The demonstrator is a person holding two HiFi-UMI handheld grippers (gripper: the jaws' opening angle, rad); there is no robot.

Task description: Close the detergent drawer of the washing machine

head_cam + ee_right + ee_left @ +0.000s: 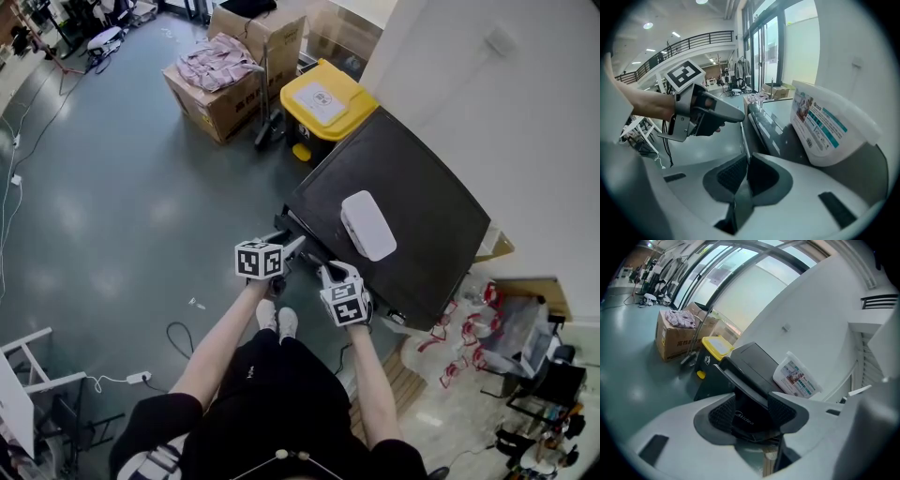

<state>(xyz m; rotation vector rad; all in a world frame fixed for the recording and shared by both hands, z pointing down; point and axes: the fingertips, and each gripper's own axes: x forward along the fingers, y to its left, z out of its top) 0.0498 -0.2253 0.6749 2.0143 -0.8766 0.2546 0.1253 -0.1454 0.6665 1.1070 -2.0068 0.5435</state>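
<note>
The black washing machine (412,187) stands by the wall with a white detergent tub (367,225) on its lid. Its detergent drawer (750,423), a dark front with a logo, juts from the machine's near left corner. My left gripper (752,408) has its jaws wide around that drawer front, which fills the gap, with a pad on each side. In the head view the left gripper (295,246) touches that corner. My right gripper (746,161) is shut on nothing, beside the left one at the machine's front edge (330,274).
A yellow-lidded bin (323,98) stands right behind the machine, and a cardboard box (217,84) with clothes is farther left. Cables (178,333) lie on the grey floor by the person's feet. Red-and-white clutter (506,328) sits to the machine's right, against the white wall.
</note>
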